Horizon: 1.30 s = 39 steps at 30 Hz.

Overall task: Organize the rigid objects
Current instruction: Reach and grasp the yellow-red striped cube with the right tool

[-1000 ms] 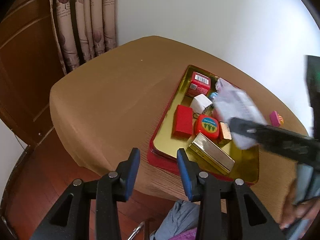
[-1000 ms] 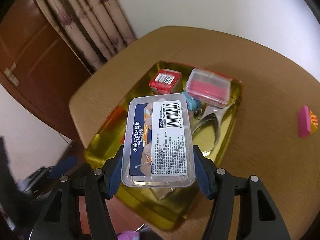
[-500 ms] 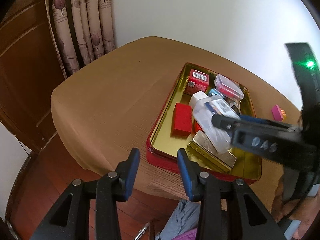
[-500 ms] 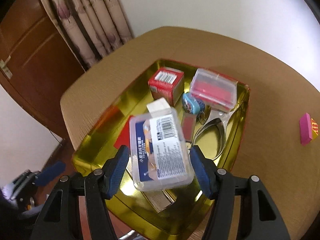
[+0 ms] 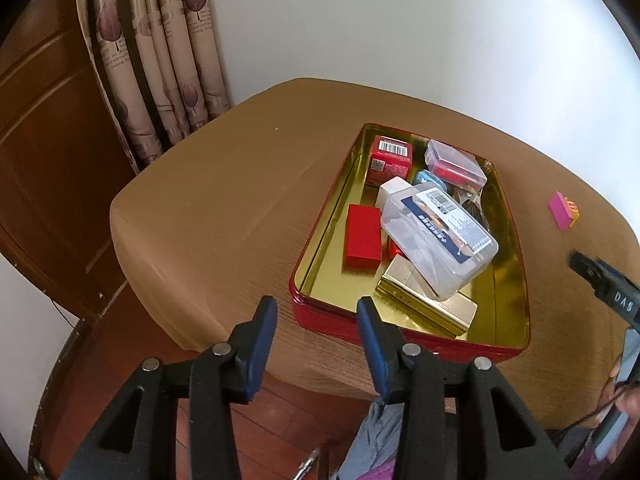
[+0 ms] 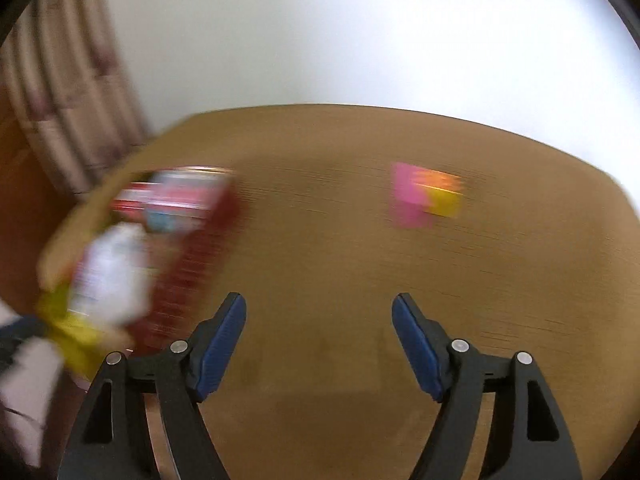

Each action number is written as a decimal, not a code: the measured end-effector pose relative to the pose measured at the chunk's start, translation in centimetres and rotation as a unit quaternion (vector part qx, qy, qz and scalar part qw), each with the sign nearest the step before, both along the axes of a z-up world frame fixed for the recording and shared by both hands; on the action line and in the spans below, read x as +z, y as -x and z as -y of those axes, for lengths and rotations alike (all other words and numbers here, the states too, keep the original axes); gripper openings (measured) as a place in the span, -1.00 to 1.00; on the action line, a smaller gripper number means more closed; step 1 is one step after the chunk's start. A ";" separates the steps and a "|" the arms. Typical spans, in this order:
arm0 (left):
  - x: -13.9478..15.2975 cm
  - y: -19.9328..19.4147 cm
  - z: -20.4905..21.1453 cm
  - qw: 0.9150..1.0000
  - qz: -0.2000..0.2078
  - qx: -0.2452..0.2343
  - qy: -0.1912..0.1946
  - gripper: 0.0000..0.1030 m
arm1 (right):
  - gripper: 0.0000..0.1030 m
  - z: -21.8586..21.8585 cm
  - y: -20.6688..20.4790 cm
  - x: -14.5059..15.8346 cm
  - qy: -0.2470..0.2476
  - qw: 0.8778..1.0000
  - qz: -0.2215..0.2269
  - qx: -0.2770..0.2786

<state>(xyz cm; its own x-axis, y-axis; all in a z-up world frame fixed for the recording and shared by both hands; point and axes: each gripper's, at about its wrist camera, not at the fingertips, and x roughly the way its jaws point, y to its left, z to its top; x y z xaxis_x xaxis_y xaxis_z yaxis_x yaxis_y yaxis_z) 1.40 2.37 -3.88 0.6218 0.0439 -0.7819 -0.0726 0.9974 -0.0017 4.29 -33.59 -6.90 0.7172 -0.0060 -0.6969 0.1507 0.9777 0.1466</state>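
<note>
Released since the earlier frame: clear plastic box [image 5: 440, 236], now lying tilted atop the gold box [image 5: 426, 304] inside the red tin [image 5: 400, 332] on the brown surface [image 5: 224, 208]. Right gripper [image 6: 319, 344]: fingers just opened wide, nothing between, swung toward the pink block [image 6: 424, 196]. Left gripper [image 5: 317, 332]: fingers narrow, empty, before the tin.

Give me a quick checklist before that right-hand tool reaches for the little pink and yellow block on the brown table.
1. Right gripper empty, jaws just opened: ok.
2. Clear plastic box with barcode label released inside the red tin tray with gold lining: ok, though tilted on other items.
3. Small pink and yellow block lying alone on the brown table: ok.
4. Block's exact orientation: cannot tell, right view blurred.
5. Left gripper empty, clear of tray: ok.
</note>
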 end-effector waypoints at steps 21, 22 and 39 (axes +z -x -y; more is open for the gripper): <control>5.1 -0.3 15.5 0.987 0.020 -0.157 0.003 -0.18 | 0.55 12.3 -0.4 -2.0 -0.040 0.999 0.021 -0.030; 5.1 -0.6 16.4 0.986 0.017 -0.164 0.001 -0.18 | 0.47 12.2 -0.9 -1.6 -0.030 0.999 0.027 -0.017; 1.9 -4.5 21.8 0.981 -0.058 -0.184 -0.019 -0.18 | 0.13 12.1 -13.3 -1.9 0.101 0.949 -0.031 0.296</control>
<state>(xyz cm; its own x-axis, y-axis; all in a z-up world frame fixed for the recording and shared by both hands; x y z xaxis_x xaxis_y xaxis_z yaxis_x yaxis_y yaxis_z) 5.92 -19.42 -1.93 0.5080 -0.1359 -0.8506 0.2942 0.9555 0.0230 17.58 -45.71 -8.79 0.5934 0.2471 -0.7660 -0.4318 0.9009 -0.0439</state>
